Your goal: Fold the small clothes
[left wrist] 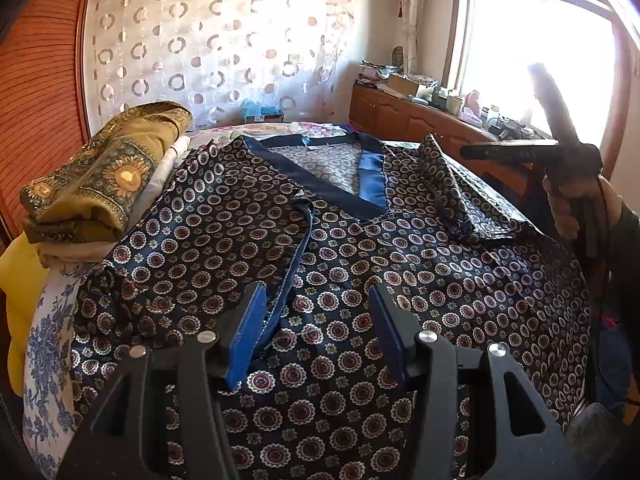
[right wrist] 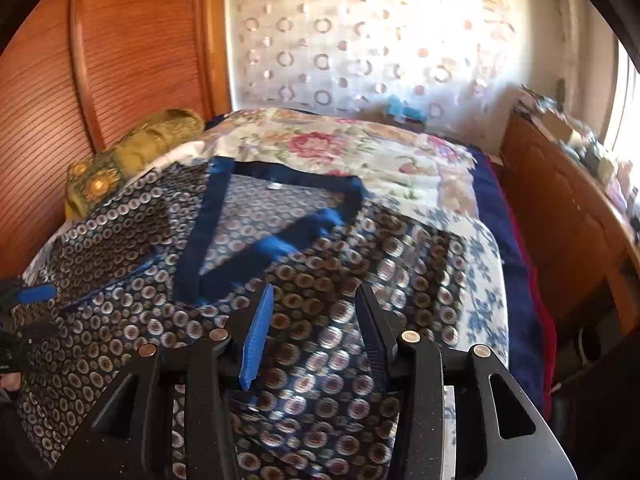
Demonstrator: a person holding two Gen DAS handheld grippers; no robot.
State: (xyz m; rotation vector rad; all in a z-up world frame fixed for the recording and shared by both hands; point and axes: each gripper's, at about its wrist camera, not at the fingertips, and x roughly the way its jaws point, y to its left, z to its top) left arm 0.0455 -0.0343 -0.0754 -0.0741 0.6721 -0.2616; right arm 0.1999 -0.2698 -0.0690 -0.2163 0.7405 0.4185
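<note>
Fingers of both grippers (blue ribbed pads) (left wrist: 244, 332) gape empty above the glossy medallion-print shirt (left wrist: 360, 280).

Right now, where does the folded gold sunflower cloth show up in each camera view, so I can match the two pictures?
Left wrist view: the gold sunflower cloth sits at the left edge, stacked on pale folded fabric, left of the patterned shirt.
Right wrist view: the gold sunflower cloth lies upper left, smaller, against the wooden panel, beyond the shirt's left shoulder.
Shared landmark: the shirt's navy V-neck band runs just right of it in both.
</note>
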